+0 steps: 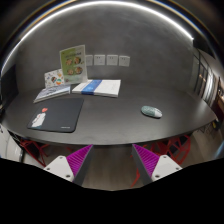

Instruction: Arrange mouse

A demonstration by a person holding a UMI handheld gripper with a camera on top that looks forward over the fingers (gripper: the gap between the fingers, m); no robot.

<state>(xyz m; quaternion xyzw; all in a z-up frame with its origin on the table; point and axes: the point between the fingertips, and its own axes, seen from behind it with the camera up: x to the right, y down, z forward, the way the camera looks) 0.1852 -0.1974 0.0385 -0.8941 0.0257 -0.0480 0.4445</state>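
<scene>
A small grey-green mouse lies on the dark table, to the right, well beyond my fingers. A black mouse pad lies on the table's left part with a small white item at its near left corner. My gripper hangs in front of the table's near edge, open and empty, its magenta pads set wide apart. Nothing stands between the fingers.
A white and blue book lies at the back of the table. A standing leaflet and a small card are at the back left, with a flat booklet in front of them. A wall with sockets lies behind.
</scene>
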